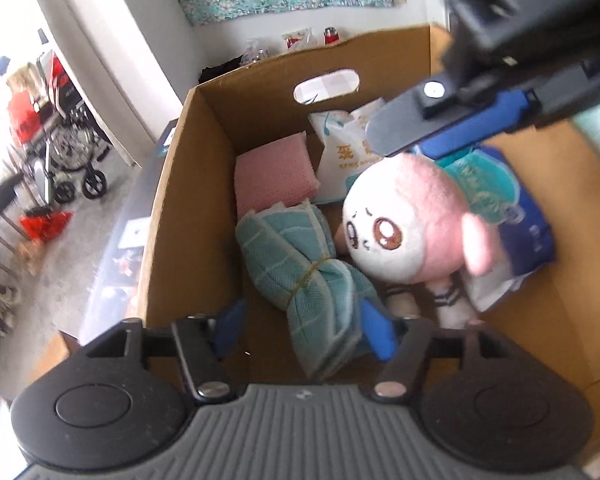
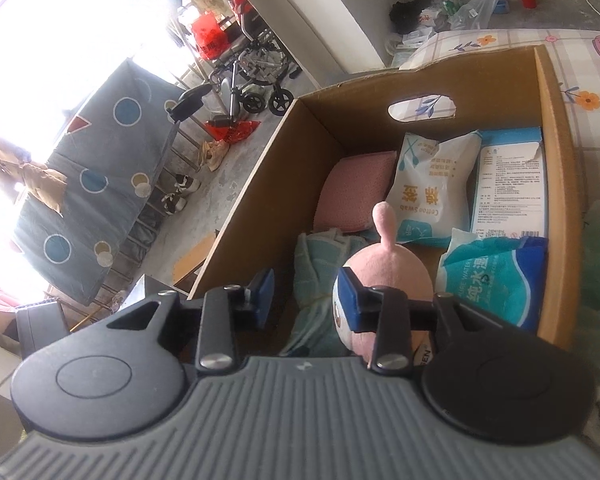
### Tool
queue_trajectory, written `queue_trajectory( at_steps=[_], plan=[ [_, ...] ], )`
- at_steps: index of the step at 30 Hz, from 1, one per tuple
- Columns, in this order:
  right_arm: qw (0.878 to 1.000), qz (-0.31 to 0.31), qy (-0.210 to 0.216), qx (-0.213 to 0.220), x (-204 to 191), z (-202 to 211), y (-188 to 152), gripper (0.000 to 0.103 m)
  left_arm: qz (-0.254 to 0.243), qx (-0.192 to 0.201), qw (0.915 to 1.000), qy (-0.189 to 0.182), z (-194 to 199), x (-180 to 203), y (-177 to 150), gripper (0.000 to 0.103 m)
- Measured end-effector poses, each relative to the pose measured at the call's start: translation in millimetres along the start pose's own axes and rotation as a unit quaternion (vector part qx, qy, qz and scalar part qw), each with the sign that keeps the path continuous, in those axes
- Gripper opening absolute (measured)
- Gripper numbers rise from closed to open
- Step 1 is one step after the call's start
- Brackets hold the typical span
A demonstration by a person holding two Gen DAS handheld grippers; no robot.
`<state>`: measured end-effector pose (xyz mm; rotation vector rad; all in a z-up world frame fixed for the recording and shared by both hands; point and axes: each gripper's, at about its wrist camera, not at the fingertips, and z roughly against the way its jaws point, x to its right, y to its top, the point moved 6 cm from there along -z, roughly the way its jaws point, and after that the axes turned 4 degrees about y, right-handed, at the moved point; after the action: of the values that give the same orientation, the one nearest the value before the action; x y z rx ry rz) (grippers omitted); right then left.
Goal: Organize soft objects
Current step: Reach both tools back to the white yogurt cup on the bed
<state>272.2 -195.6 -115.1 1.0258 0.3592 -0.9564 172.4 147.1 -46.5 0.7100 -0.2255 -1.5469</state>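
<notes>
Rolled teal towel (image 1: 304, 280) lies in the cardboard box (image 1: 172, 216), long axis running away from the left gripper (image 1: 304, 332); its near end sits between the spread jaws, pads not pressing. Plush doll (image 1: 412, 224) lies beside it, right. Right gripper (image 2: 306, 296) is part-open, empty, above both. Left is nearer, pitched steeply down into the box.

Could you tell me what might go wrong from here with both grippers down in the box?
1. The left gripper stands open around the bundled towel; lifting away could snag the towel and drag it out of the box.
2. The right gripper is open close beside the plush doll; pulling back might catch the doll and tip it onto the wet wipes pack.
</notes>
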Motion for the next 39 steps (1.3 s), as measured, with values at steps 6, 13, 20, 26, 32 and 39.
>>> queue_trajectory(
  at_steps=[6, 13, 20, 26, 32, 39],
  plan=[
    [0.999, -0.02, 0.024, 0.027, 5, 29, -8, 0.045, 0.082, 0.053, 0.9946, -0.035, 36, -15, -8, 0.076],
    [0.996, -0.041, 0.041, 0.07, 16, 76, -31, 0.048, 0.118, 0.116, 0.9815, -0.096, 77, 9, -8, 0.082],
    [0.991, -0.046, 0.011, 0.123, 39, 150, -52, 0.052, 0.095, 0.156, 0.966, -0.183, 104, 79, 7, 0.083],
    [0.98, -0.065, -0.042, 0.184, 82, 238, -74, 0.058, 0.054, 0.177, 0.9524, -0.242, 119, 151, 22, 0.083],
    [0.959, -0.116, -0.114, 0.23, 145, 314, -108, 0.061, 0.026, 0.185, 0.9353, -0.301, 121, 230, 24, 0.083],
    [0.936, -0.172, -0.172, 0.254, 220, 360, -156, 0.061, -0.01, 0.163, 0.9222, -0.351, 106, 313, 11, 0.08]
  ],
)
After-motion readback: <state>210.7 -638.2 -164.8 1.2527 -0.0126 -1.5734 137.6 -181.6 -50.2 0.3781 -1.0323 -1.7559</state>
